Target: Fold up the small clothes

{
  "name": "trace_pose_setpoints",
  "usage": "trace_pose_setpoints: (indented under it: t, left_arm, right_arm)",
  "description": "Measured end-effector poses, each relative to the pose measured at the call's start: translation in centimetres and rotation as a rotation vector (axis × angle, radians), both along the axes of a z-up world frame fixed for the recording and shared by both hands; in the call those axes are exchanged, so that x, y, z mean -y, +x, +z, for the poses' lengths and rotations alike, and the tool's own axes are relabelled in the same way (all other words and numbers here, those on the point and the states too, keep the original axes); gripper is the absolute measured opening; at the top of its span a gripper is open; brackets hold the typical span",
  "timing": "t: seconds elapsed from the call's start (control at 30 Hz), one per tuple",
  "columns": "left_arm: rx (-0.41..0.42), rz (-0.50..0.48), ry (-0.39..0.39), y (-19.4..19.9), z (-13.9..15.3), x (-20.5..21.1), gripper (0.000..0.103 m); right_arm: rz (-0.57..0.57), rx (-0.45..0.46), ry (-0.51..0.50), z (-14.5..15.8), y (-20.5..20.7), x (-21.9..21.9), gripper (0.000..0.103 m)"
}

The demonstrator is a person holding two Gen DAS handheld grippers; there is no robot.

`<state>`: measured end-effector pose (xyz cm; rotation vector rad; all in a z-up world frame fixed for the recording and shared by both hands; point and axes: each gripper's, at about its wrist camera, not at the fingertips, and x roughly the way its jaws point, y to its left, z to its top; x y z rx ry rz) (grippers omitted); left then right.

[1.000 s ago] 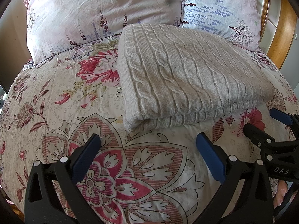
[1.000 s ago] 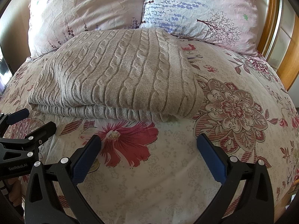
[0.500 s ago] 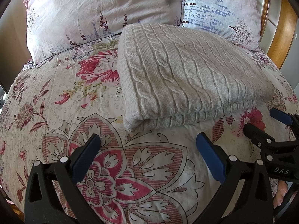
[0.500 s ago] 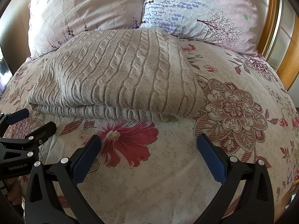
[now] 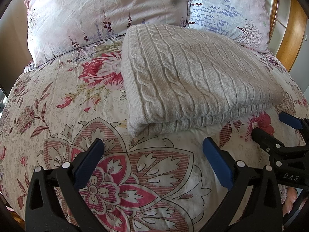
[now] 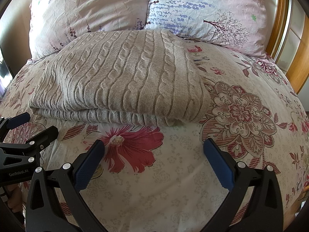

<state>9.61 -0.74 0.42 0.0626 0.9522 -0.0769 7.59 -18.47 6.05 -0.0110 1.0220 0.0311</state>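
- Left gripper (image 5: 152, 152) is hanging w/ jaws spread wide, gripping nothing, over the floral duvet (image 5: 58, 104).
- Right gripper (image 6: 153, 151) is hovering likewise, released and empty.
- Folded knit sweater (image 5: 193, 73) is lying at 12 o'clock of both grippers, its far edge touching the pillows (image 5: 108, 9).
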Motion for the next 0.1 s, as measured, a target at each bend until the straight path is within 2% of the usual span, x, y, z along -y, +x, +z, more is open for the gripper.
trace_pose_setpoints:
  t: [0.1]
  left_arm:
    - [0.0,0.0,0.0,0.0,0.0,0.0,0.101]
  right_arm:
    - [0.0,0.0,0.0,0.0,0.01,-0.01,0.102]
